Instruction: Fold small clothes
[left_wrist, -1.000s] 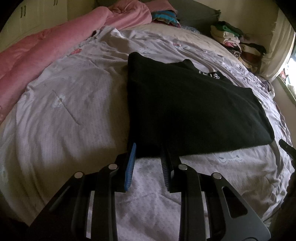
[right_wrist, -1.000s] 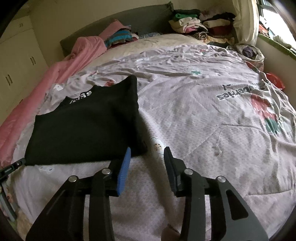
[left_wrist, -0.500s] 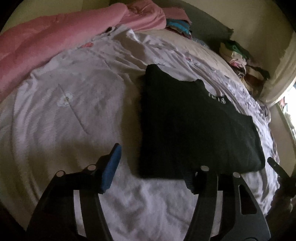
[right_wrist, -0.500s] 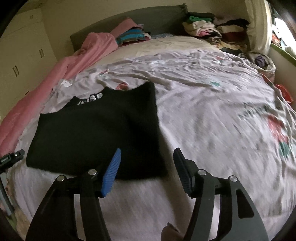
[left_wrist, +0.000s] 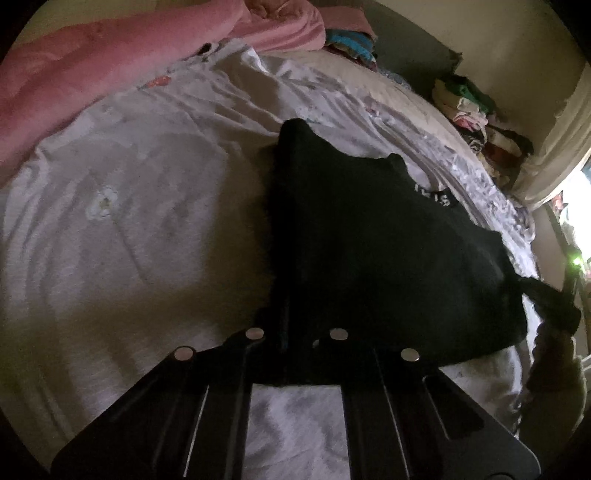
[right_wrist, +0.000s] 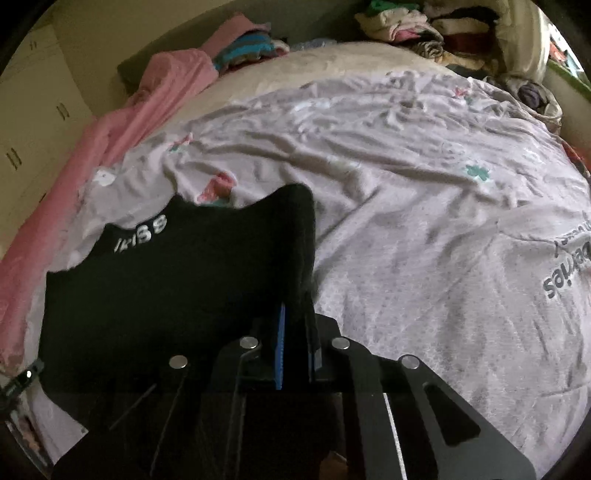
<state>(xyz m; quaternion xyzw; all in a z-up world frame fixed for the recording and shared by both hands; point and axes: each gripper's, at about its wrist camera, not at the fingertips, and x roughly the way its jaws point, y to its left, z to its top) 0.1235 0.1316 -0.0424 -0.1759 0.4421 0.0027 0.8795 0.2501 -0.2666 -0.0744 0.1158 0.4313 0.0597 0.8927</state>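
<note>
L tool (left_wrist: 295, 339): I've got it clamped on near-L corner of black top (left_wrist: 369, 251).
R tool (right_wrist: 295, 343): pinching near-R corner.
Top: flat on bed (right_wrist: 424, 221), collar at 12.
Fold: hem goes toward 12, both tools equally near.

Dim indoor light, with daylight glaring from a window (left_wrist: 576, 206) at the right edge. Both fisheye views bend at their dark rims; fabric detail smears softly.

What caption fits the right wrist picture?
Right gripper pinches the black top's near corner on the lilac bedsheet.
</note>
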